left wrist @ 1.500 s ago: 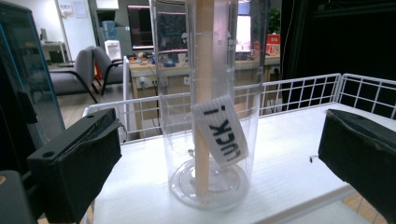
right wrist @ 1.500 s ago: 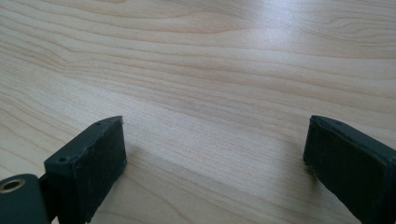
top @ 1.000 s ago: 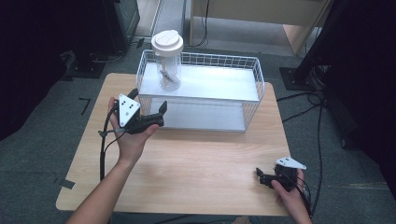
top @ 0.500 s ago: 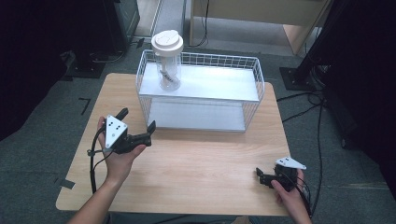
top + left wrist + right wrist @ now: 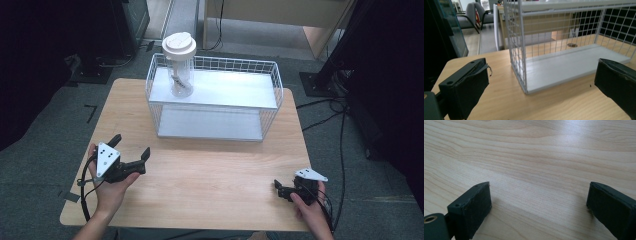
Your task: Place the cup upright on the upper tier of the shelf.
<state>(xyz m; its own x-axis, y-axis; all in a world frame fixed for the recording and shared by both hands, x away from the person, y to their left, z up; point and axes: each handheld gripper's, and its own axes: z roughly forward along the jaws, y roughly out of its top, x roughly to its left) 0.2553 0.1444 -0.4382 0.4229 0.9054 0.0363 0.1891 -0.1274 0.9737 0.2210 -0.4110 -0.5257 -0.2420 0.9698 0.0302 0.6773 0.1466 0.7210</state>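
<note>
High view first: nearest the person, the left gripper (image 5: 131, 152) and right gripper (image 5: 278, 189) rest low over the pale wooden table (image 5: 210, 175), both released with jaws spread and nothing between them. Farther off stands the white wire-mesh rack with two white shelves (image 5: 215, 102). On its upper shelf, at the far left corner, stands upright the clear plastic jar with a white lid (image 5: 179, 65), well apart from both grippers. By my reading, no grasp is underway; a next move would mean lifting a gripper forward to that jar.
</note>
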